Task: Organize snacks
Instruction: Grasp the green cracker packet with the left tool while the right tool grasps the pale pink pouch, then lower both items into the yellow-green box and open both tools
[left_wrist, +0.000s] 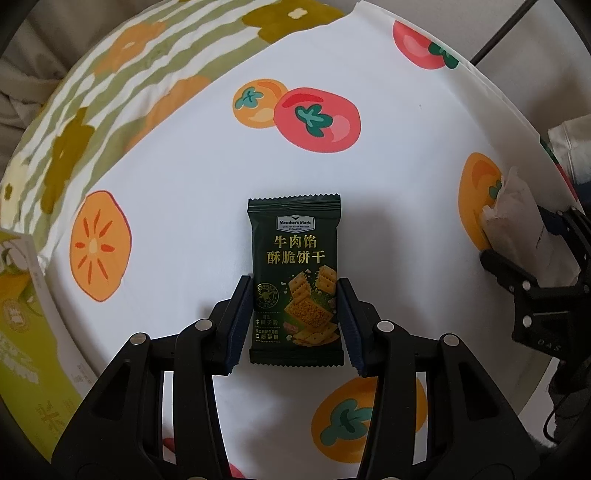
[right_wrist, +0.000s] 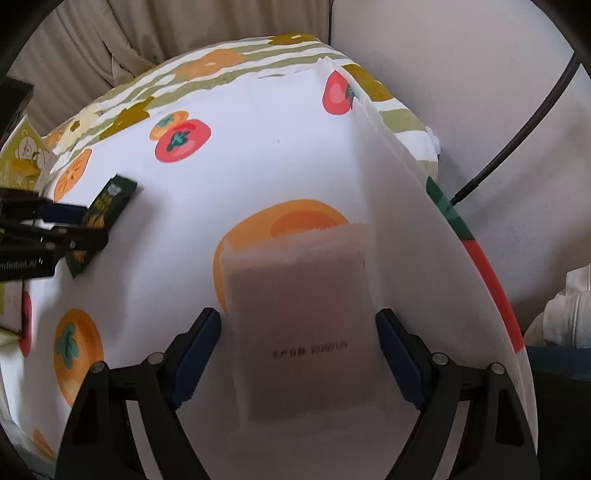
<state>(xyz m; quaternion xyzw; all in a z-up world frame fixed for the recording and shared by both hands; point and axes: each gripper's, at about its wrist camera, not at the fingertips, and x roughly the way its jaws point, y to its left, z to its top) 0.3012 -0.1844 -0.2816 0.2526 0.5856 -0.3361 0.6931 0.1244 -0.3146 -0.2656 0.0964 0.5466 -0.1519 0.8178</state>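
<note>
**Op A:** Closest to my left lens, the left gripper (left_wrist: 293, 315) has its pads against both sides of the dark green cracker packet (left_wrist: 294, 280), holding it just over the persimmon-print cloth (left_wrist: 388, 147) on the tabletop.

**Op B:** My right gripper (right_wrist: 297, 354) brackets the pale snack pouch (right_wrist: 301, 317), but I see gaps at both fingers, so I can't tell if it's gripped.

**Op A:** I judge we're mid-sort, each carrying one snack. Next I need a destination.

**Op B:** The yellow-green box (left_wrist: 22, 332) left of your gripper is cut off. My pouch is blurred; only a date stamp shows.
</note>
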